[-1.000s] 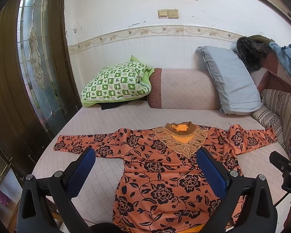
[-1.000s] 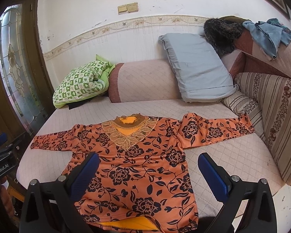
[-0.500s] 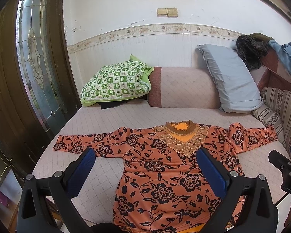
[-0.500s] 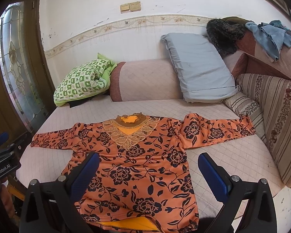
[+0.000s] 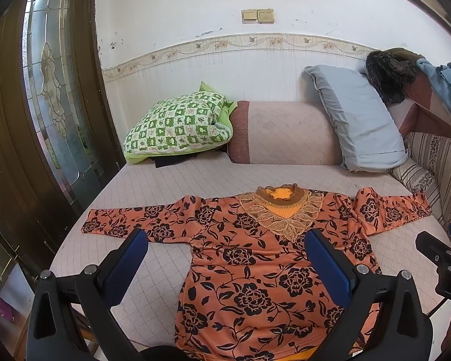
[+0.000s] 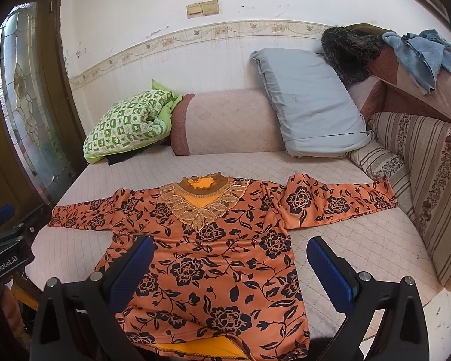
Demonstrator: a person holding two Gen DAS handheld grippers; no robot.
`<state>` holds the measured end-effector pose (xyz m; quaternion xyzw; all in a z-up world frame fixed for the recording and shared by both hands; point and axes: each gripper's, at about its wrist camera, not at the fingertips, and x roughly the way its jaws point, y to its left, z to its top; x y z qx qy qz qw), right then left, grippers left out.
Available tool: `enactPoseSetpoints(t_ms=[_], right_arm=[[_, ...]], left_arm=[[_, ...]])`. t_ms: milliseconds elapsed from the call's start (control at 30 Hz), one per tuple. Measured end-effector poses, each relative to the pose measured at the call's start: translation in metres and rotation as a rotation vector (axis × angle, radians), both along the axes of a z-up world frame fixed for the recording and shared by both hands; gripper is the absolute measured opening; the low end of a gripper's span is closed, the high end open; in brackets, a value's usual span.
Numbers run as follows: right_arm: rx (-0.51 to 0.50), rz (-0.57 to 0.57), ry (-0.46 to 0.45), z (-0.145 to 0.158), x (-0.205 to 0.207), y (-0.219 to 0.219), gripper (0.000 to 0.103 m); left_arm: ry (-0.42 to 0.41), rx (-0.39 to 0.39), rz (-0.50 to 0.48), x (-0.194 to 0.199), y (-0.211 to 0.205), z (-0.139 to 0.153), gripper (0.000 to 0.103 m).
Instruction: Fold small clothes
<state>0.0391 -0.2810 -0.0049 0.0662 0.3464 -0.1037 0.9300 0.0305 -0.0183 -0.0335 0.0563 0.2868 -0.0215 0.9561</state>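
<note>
An orange blouse with black flowers and a gold lace collar [image 5: 249,258] lies flat, front up, on the quilted daybed [image 5: 171,180], both sleeves spread sideways; it also shows in the right wrist view [image 6: 219,246]. My left gripper [image 5: 225,252] is open and empty, above the hem end, left of the blouse's middle. My right gripper [image 6: 230,255] is open and empty, above the lower body of the blouse. Each gripper's body shows at the edge of the other's view.
A green checked pillow [image 5: 177,126], a pink bolster [image 5: 285,132] and a grey pillow [image 5: 357,120] line the back. A striped cushion [image 6: 430,186] and clothes [image 6: 418,54] are at the right. A glass-panelled wooden door [image 5: 51,96] stands left.
Both views have shifted slightly; the blouse has not moved and both grippers stay open.
</note>
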Motion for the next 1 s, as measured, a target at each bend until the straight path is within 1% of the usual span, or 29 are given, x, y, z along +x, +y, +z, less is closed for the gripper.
enactPoseSetpoints(t_ms=[200, 367, 500, 600, 667, 800, 1000], right_arm=[[0.008, -0.003, 0.014, -0.007, 0.006, -0.007, 0.103], [0.012, -0.029, 0.036, -0.015, 0.011, -0.02, 0.103], [0.023, -0.09, 0.073, -0.032, 0.014, -0.046, 0.103], [0.024, -0.141, 0.096, -0.045, 0.017, -0.066, 0.103], [0.022, -0.175, 0.112, -0.053, 0.02, -0.08, 0.103], [0.021, -0.231, 0.13, -0.064, 0.024, -0.105, 0.103], [-0.03, -0.282, 0.149, -0.073, 0.039, -0.128, 0.103]], left_arm=[[0.018, 0.005, -0.004, 0.007, -0.004, -0.007, 0.103], [0.074, 0.002, -0.013, 0.02, -0.008, -0.023, 0.103], [0.169, -0.015, -0.032, 0.038, -0.012, -0.049, 0.103], [0.243, -0.009, -0.042, 0.053, -0.02, -0.072, 0.103], [0.272, 0.002, -0.047, 0.06, -0.026, -0.086, 0.103], [0.306, 0.009, -0.073, 0.075, -0.038, -0.104, 0.103], [0.319, 0.01, -0.104, 0.106, -0.062, -0.118, 0.103]])
